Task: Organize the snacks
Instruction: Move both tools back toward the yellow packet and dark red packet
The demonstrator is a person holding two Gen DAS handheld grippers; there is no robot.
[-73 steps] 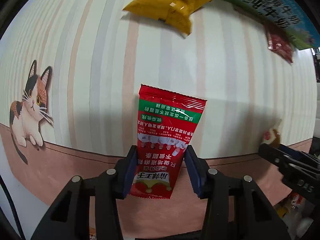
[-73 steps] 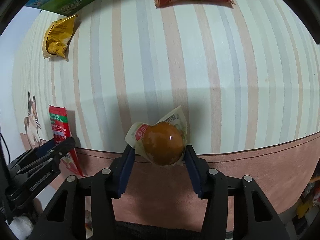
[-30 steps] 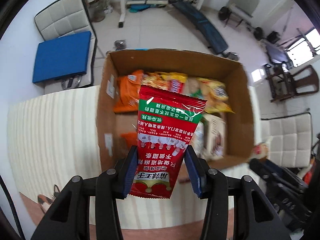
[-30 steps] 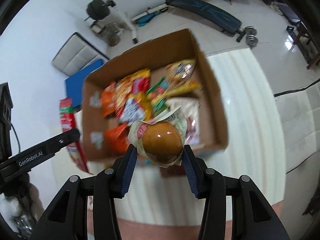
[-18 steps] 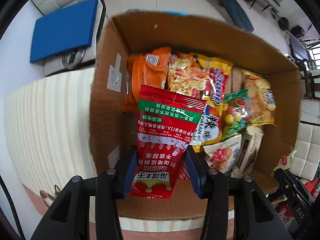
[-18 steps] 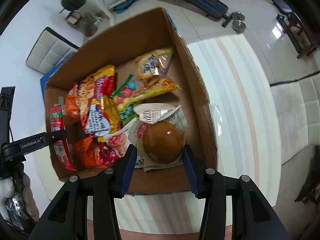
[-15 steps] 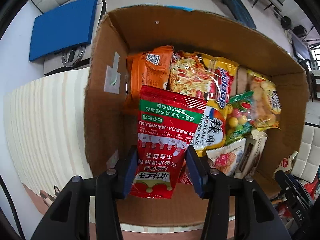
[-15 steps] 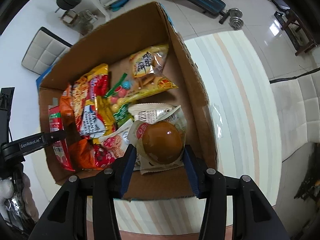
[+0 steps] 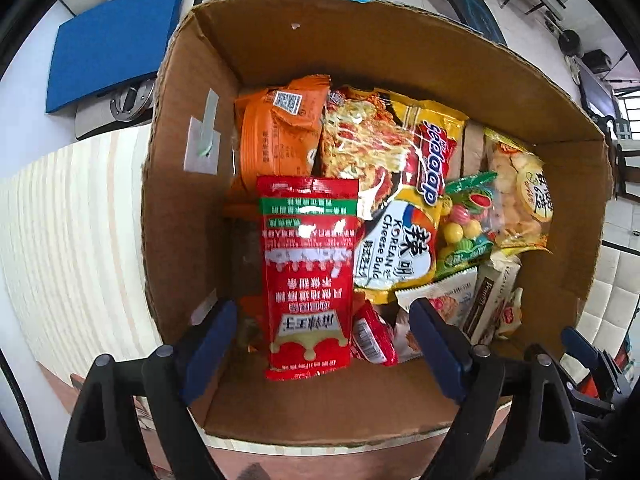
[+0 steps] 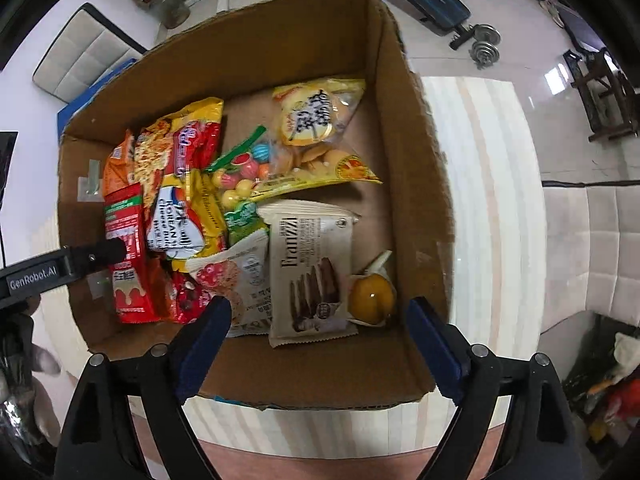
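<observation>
Franzzi packet beside "Korean Cheese" bag

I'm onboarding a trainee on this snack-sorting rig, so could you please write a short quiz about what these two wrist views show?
1. True or false: the tall red foil packet is clamped between the left gripper's blue pads.
2. Which item lies beside the sealed brown egg? A) white Franzzi wafer pack B) orange packet C) yellow cracker bag
3. What holds all the snacks?

Key: 1. False; its jaws are opening, pads clear of it. 2. A. 3. The open brown cardboard box.
</observation>
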